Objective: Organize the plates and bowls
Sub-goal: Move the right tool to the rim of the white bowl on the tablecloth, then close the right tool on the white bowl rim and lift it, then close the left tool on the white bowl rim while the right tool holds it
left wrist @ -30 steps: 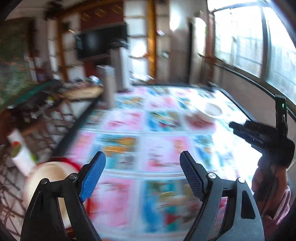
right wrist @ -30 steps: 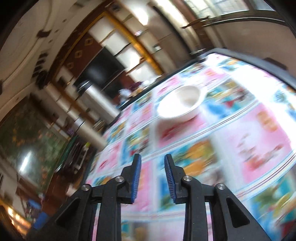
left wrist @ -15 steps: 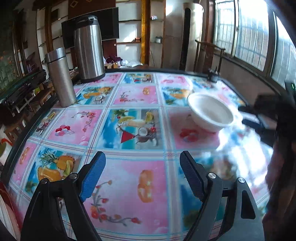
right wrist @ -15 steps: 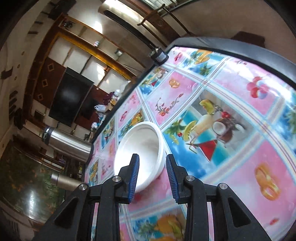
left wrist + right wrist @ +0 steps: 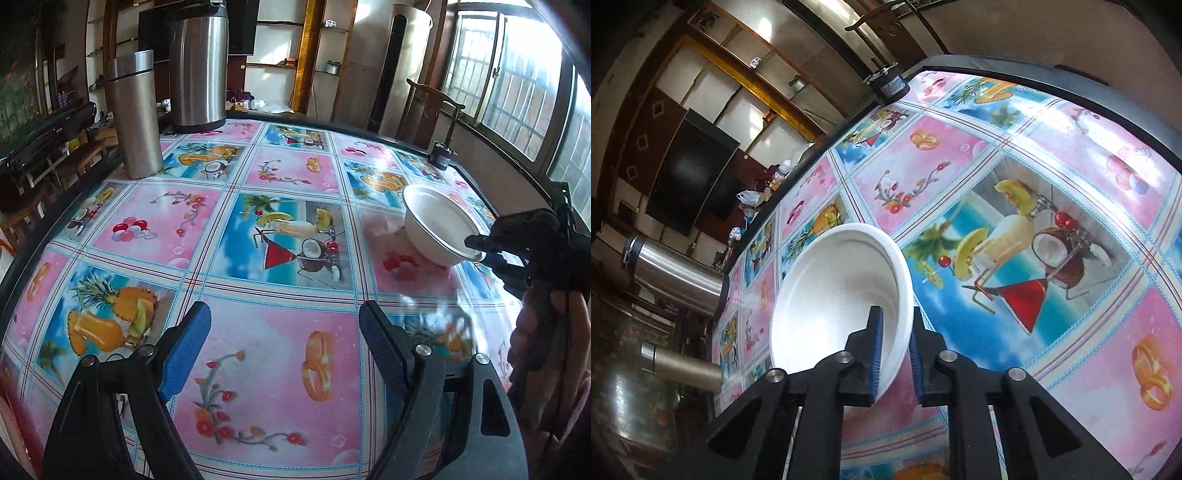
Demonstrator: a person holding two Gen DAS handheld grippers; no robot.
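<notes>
A white bowl (image 5: 436,221) sits on the fruit-patterned table (image 5: 280,166), to the right of its middle. My right gripper (image 5: 476,251) comes in from the right, held by a hand (image 5: 546,332). In the right wrist view this gripper (image 5: 895,332) is shut on the near rim of the bowl (image 5: 834,291), one pad inside and one outside. My left gripper (image 5: 284,332) hovers open over the near part of the table, well to the left of the bowl, with nothing between its fingers.
A slim steel flask (image 5: 135,114) and a larger steel thermos (image 5: 199,66) stand at the far left of the table. A small black cylinder (image 5: 441,155) sits at the far right edge. A wooden chair (image 5: 432,107) stands behind it.
The right gripper moved forward onto the bowl and its fingers narrowed around the rim. The left view swung and settled over the table; its fingers stayed open.
</notes>
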